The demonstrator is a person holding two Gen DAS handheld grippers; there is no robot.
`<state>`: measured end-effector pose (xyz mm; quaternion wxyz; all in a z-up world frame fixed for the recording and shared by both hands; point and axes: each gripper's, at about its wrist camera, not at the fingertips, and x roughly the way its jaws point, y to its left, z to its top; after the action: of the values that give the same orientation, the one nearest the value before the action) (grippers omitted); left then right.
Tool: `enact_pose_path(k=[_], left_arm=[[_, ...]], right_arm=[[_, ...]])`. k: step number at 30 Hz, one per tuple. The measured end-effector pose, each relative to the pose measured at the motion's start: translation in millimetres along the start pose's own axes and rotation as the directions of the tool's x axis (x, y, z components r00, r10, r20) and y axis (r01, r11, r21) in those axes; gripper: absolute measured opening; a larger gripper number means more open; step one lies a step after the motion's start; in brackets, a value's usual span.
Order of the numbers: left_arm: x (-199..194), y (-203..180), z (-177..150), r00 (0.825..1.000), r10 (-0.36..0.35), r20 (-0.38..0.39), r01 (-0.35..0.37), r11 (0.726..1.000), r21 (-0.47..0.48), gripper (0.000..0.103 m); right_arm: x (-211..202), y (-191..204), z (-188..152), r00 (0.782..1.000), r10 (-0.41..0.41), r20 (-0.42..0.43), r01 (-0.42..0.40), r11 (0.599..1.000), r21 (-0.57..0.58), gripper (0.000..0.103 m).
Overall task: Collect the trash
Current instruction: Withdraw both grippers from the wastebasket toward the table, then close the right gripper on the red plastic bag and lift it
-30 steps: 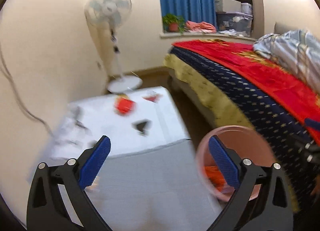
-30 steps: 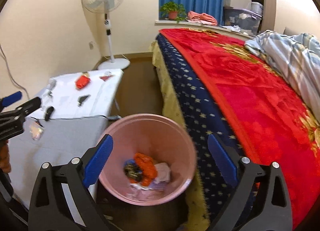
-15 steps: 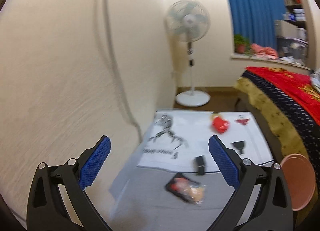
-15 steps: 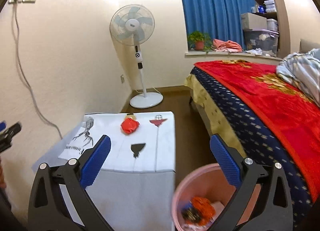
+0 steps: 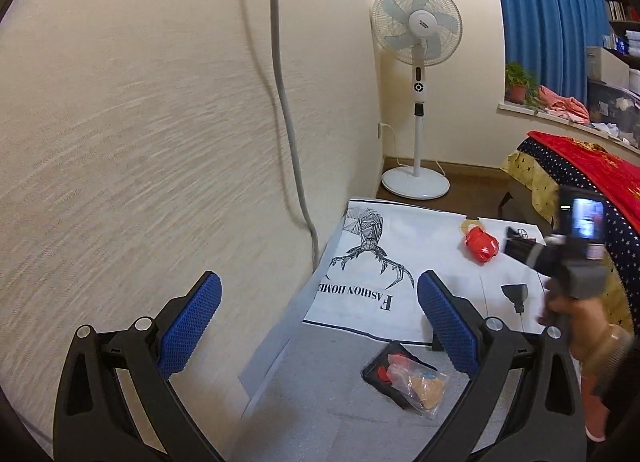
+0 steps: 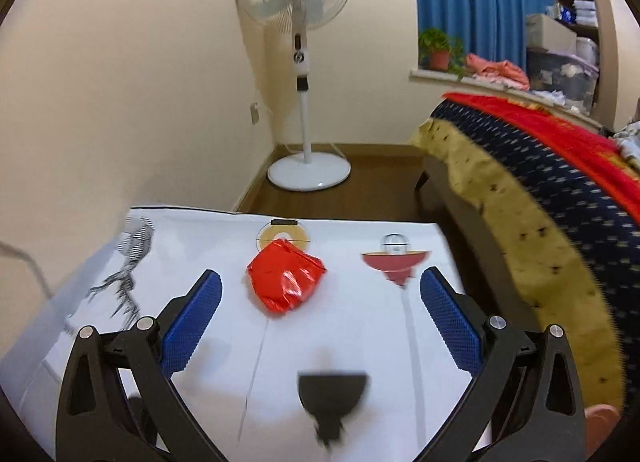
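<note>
The right gripper [image 6: 320, 318] hangs low over the white printed cloth [image 6: 352, 334], its blue ribbed pads spread wide with nothing between them, pointing toward the crumpled red foil wrapper [image 6: 285, 279]. That wrapper, shiny and creased, lies on the cloth just ahead of the pads, partly covering a printed yellow disc. In the left wrist view the person's hand [image 5: 576, 322] grips the handle of this tool beside the table's right edge.

The left gripper [image 5: 318, 320] sits farther back and closer to the textured cream wall [image 5: 140, 122], its pads likewise wide apart and empty. Below its right pad, on the grey felt-like tabletop [image 5: 320, 402], lies a clear plastic bag [image 5: 416, 380] with orange and red contents resting on a flat black packet [image 5: 380, 370]. The red foil wrapper [image 5: 481, 246] shows farther off on the cloth [image 5: 420, 246], which bears a line-drawn stag and the words "FASHION HOME".

A grey cable [image 5: 288, 102] runs down the wall. A white pedestal fan [image 6: 298, 62] stands on the wooden floor beyond the table, and a bed [image 6: 540, 182] with a red, navy and yellow cover lies to the right.
</note>
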<state>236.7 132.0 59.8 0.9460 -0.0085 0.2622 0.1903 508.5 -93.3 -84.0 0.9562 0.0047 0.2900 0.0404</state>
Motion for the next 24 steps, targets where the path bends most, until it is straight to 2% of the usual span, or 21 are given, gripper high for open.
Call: enact_pose_path(k=[5,13,16,18,19,24], left_arm=[[6,3,-1,1.000,0.011,-0.002,-0.011,1.000,-0.012,0.095],[24,3,-5,0.998,0.032,-0.047,-0.032,0.999,0.011,0.095],[25,2,-7,0.998,0.029,-0.051,-0.028,0.999,0.017,0.095],[24,2,-8,0.998,0.021,-0.055,-0.020,1.000,0.018,0.095],[24,1,-8,0.998,0.018,-0.055,-0.017,1.000,0.019,0.095],[25,2,-8,0.998,0.019,-0.053,-0.019,1.000,0.014,0.095]], right_arm=[[59,11,-3,0.997,-0.015,-0.071,0.017,0.999,0.033,0.098],[94,31,-2,0.990,-0.016,-0.138,0.015,1.000,-0.014,0.098],[109,34,-2,0.979,-0.012,-0.201,0.008,1.000,-0.022,0.098],[117,36,-3,0.970,-0.005,-0.242,-0.001,1.000,-0.025,0.089],[116,35,-3,0.970,0.005,-0.241,-0.011,1.000,-0.022,0.076],[97,29,-2,0.989,0.008,-0.151,-0.006,1.000,0.012,0.072]])
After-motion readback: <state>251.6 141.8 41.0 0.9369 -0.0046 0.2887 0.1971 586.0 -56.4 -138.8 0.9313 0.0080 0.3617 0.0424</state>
